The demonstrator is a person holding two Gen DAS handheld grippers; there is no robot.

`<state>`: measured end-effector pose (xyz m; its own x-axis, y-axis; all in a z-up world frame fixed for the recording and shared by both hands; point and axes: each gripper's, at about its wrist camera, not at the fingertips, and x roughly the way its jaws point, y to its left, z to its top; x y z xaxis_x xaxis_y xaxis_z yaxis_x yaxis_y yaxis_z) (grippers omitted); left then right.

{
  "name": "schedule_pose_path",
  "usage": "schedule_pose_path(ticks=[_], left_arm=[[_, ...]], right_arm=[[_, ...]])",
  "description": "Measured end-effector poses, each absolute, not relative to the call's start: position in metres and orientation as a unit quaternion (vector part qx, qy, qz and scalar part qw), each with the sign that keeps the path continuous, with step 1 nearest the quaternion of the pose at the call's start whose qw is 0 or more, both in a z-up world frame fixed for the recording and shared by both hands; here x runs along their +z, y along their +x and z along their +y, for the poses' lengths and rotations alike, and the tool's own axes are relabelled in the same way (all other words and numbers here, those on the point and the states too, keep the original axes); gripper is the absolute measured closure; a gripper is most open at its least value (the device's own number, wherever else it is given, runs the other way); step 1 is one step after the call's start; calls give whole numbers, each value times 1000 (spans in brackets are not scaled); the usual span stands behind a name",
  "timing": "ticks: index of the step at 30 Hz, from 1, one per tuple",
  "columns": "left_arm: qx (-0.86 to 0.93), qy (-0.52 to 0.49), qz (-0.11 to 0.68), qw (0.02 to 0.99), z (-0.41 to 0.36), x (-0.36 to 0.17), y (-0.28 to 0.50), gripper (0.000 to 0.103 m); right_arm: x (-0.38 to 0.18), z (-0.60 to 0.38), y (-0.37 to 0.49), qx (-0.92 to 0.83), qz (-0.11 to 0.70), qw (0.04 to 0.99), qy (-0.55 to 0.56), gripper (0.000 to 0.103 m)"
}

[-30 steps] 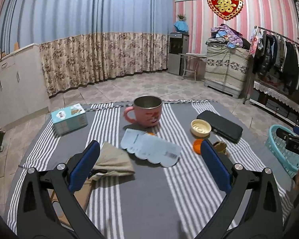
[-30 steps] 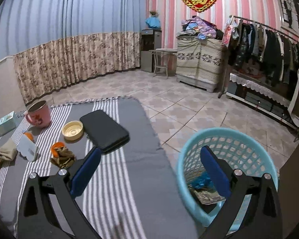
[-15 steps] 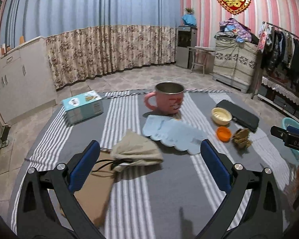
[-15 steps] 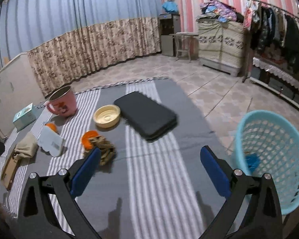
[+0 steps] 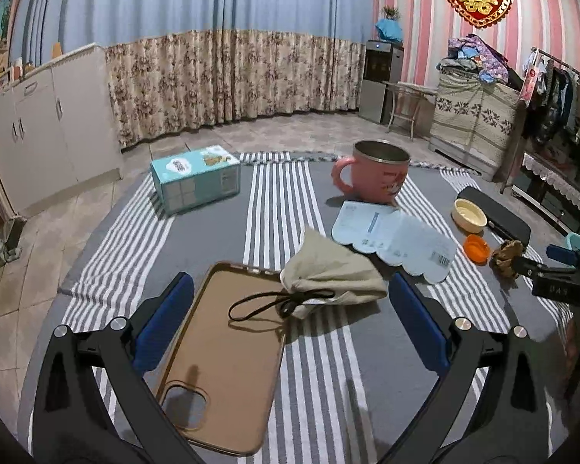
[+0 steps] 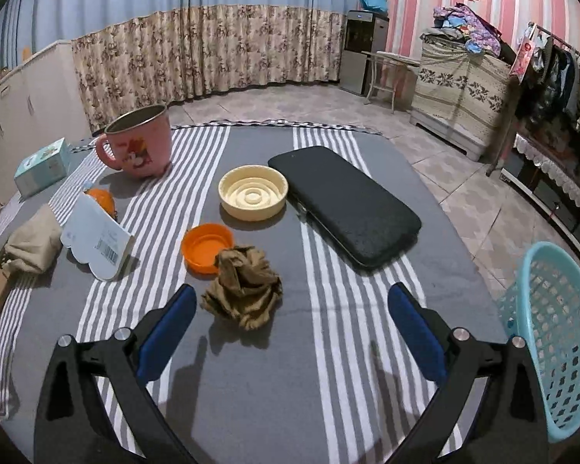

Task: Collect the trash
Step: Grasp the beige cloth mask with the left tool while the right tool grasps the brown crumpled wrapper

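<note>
The right tongs (image 6: pixel 292 309) stood wide apart above the striped tabletop (image 6: pixel 367 332), grasping nothing, though their jaws had just been closing a little. The crumpled brown paper wad (image 6: pixel 243 288) lay on the cloth just ahead of the left blue pad, within the span of the jaws yet apart from both pads. Immediately beyond the wad sat an orange cap (image 6: pixel 207 247), touching it or nearly so; farther ahead stood a cream round lid (image 6: pixel 253 192), and beside that, ahead and to the right, a black flat case (image 6: pixel 346 205). A pink mug (image 6: pixel 139 143) stood far ahead on the left, with a white folded card (image 6: pixel 96 243) upright nearer on the same side. A light-blue basket (image 6: pixel 553 340) stood off the tabletop's edge, to the right of the right pad. The left tongs (image 5: pixel 290 321) were likewise released and empty, their jaws wide. Between and just ahead of them lay a brown phone case (image 5: pixel 228 355), back upward, with a beige drawstring pouch (image 5: pixel 328 270) resting partly over its far corner. A teal box (image 5: pixel 195 181) stood well ahead on the left, and the mug ahead on the right.
</note>
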<state>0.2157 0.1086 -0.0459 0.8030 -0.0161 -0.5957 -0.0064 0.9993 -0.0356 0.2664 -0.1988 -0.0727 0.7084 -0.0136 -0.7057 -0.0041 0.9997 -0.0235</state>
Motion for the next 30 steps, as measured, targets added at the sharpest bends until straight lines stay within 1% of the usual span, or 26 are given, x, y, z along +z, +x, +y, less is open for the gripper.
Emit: schedule_pose_path(ticks=[1, 2, 3, 5, 6, 7, 8, 12, 15, 19, 23, 29, 30], left_arm=[[-6, -20, 318, 948, 109, -47, 218, 6], [-7, -21, 320, 947, 109, -48, 219, 6], [-10, -20, 324, 946, 107, -48, 222, 6], [-15, -17, 327, 945, 103, -49, 226, 6], [-19, -15, 331, 943, 100, -50, 231, 6], [-19, -14, 334, 942, 97, -51, 233, 6], [-19, -14, 336, 941, 95, -52, 236, 6], [-34, -6, 355, 934, 83, -58, 254, 6], [-39, -10, 385, 922, 81, -69, 269, 17], [-49, -7, 424, 905, 77, -84, 282, 27], [-44, -1, 436, 899, 76, -92, 288, 28], [-38, 2, 428, 903, 82, -90, 289, 51], [-35, 7, 424, 905, 83, -88, 287, 59]], right_arm=[[-75, -197, 269, 10, 390, 921, -8, 26], [-76, -197, 271, 17, 394, 919, -5, 37], [-77, -195, 272, 27, 398, 917, -3, 43], [-78, -190, 273, 42, 399, 916, -7, 64], [-77, -188, 272, 47, 398, 916, -9, 67], [-74, -187, 269, 48, 392, 919, -14, 67], [-72, -188, 267, 47, 386, 921, -17, 70], [-60, -198, 260, 41, 366, 930, -4, 70], [-55, -207, 256, 35, 359, 932, 5, 70], [-48, -216, 253, 29, 350, 936, 10, 70], [-43, -228, 250, 27, 342, 939, 30, 70], [-40, -244, 246, 15, 336, 941, 41, 71], [-39, -248, 245, 13, 334, 941, 45, 71]])
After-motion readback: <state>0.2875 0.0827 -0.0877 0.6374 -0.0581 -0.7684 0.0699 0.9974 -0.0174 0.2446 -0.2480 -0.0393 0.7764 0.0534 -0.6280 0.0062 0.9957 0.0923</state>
